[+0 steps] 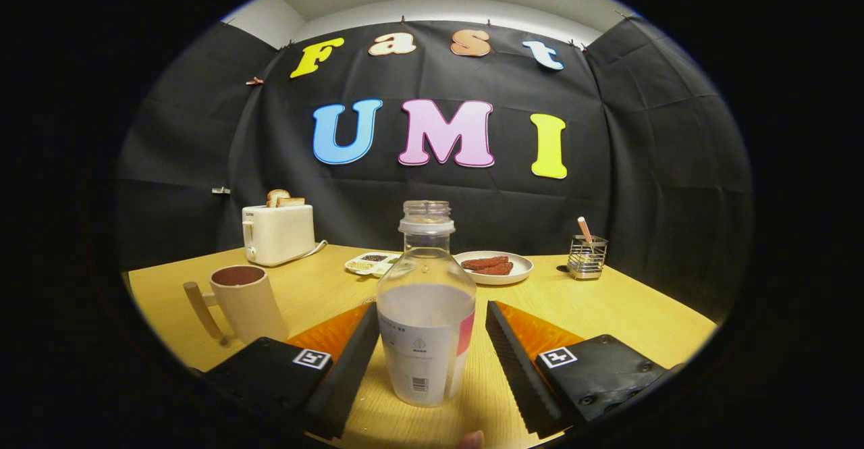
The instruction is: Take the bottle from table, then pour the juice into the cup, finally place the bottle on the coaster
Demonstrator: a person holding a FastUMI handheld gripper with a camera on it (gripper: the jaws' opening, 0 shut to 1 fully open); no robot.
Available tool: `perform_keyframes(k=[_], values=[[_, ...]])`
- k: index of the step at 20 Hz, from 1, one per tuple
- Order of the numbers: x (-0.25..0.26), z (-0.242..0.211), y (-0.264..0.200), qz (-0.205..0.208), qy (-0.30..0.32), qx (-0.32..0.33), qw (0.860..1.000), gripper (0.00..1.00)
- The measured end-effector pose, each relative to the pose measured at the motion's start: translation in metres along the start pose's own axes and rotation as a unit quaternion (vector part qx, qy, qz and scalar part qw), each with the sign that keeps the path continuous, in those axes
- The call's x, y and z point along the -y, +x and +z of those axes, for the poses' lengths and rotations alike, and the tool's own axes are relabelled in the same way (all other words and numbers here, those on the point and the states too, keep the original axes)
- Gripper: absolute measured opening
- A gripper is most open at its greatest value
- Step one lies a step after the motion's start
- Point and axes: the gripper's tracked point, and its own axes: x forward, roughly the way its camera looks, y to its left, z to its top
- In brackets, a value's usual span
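Straddling the bottle point(426, 314) with jaws spread, not yet pinching.

Standing upright on the table point(628, 314) between the two jaws, uncapped and part full of pale juice, with gaps showing on both sides. Sitting just beyond the left jaw: the cup point(246, 302), handle turned away from the bottle. Risking, if closing off-centre, nudging or tipping the open bottle and spilling; risking a slip on the smooth label during the tilt. Not spotting any coaster from here.
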Motion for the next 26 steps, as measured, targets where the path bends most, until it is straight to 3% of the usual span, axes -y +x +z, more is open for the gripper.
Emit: perform_keyframes(k=[5, 8, 16, 21, 26], values=[[-0.007, -0.004, 0.002, 0.002, -0.001, -0.004, 1.0, 0.84], [0.0, 0.002, 0.002, -0.017, -0.009, -0.007, 1.0, 0.75], [0.005, 0.068, 0.0, -0.071, -0.134, -0.052, 0.987, 0.7], [-0.019, 0.096, 0.004, -0.06, -0.26, -0.087, 0.96, 0.7], [-0.044, 0.095, -0.001, -0.047, -0.403, -0.092, 0.91, 0.7]])
